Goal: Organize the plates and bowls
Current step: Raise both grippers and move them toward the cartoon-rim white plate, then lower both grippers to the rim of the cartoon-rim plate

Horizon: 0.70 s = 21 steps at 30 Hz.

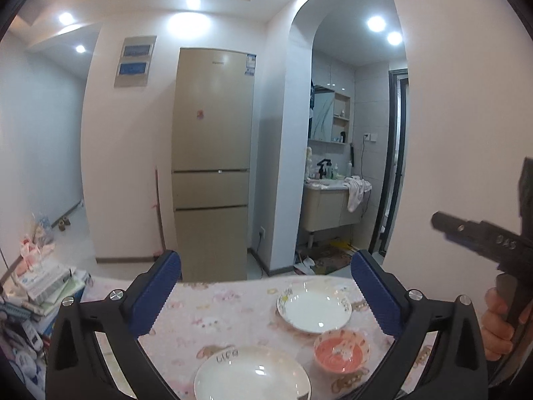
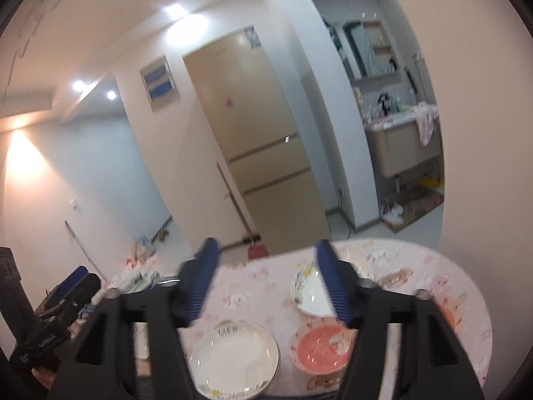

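The table (image 1: 233, 303), under a pink cartoon cloth, carries all the crockery, and it's laid out loosely, probably waiting to be stacked. Two white plates: the near plate (image 1: 251, 375) by the front edge and the far plate (image 1: 314, 306) further back. One pink bowl (image 1: 341, 350) sits between them, off to the right (a second bowl may be hiding behind the right claw; can't tell). The left gripper (image 1: 266, 295) is spread wide and empty, up above the dishes. The right gripper (image 2: 266, 283) is released too, nothing between its pads.
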{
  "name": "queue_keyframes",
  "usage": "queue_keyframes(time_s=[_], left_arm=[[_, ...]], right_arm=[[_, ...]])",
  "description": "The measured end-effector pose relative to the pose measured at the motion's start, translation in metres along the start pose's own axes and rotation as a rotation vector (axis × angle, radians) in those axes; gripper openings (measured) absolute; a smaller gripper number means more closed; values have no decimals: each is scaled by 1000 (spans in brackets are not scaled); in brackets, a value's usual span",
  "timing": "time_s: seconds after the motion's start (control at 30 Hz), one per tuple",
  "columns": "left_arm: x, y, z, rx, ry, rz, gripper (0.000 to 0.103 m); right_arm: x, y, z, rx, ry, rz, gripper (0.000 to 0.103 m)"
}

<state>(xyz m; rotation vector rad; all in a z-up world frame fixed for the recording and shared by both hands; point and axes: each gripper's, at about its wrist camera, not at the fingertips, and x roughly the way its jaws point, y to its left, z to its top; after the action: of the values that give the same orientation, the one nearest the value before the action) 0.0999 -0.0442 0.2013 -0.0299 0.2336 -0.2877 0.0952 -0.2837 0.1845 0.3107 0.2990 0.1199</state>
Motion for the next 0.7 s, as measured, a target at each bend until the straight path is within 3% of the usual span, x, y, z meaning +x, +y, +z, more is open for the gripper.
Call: queue_keyframes(time_s=[0.1, 0.23, 0.33, 0.4, 0.5, 0.7], left_arm=[[15, -13, 16, 22, -1, -25, 103], [41, -25, 24, -34, -27, -37, 103], [68, -33, 19, -43, 17, -91, 103], [90, -40, 22, -23, 39, -83, 103], [121, -48, 32, -10, 70, -77, 103], [181, -37, 33, -83, 69, -113, 103]], right_arm=[[-5, 1, 25, 39, -74, -27, 74], [-2, -9, 55, 131, -153, -48, 74], [-5, -16, 53, 142, -223, -90, 74], [0, -23, 51, 148, -239, -120, 74], [18, -44, 59, 196, -217, -156, 74], [60, -114, 46, 326, -111, -261, 74]])
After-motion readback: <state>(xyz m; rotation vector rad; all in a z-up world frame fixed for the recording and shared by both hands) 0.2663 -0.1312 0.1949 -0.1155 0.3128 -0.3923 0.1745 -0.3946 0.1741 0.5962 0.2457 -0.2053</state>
